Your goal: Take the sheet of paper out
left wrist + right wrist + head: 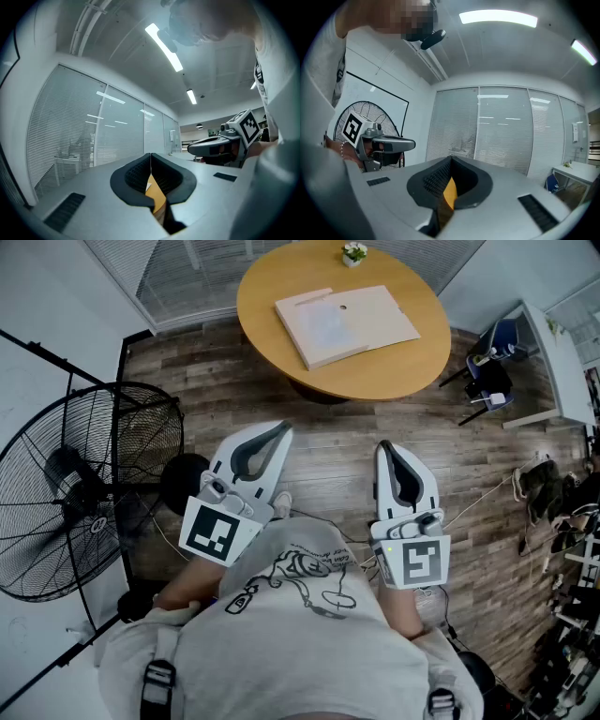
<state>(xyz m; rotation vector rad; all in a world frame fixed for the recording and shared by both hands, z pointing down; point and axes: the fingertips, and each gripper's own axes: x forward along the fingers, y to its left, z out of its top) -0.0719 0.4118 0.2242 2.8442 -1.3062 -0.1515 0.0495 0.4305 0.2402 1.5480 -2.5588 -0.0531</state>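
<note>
A round wooden table stands ahead, beyond both grippers. On it lies a flat beige folder; a paler, paper-like patch covers its left half, and I cannot tell whether that is a loose sheet. My left gripper and right gripper are held close to my body over the floor, well short of the table, pointing towards it. In the left gripper view the left gripper has its jaws closed together with nothing between them. The right gripper looks the same in its own view, a sliver of table showing below the pads.
A large black floor fan stands at my left. A small potted plant sits at the table's far edge. A dark chair and a white desk are at the right, with shoes and cables on the wooden floor.
</note>
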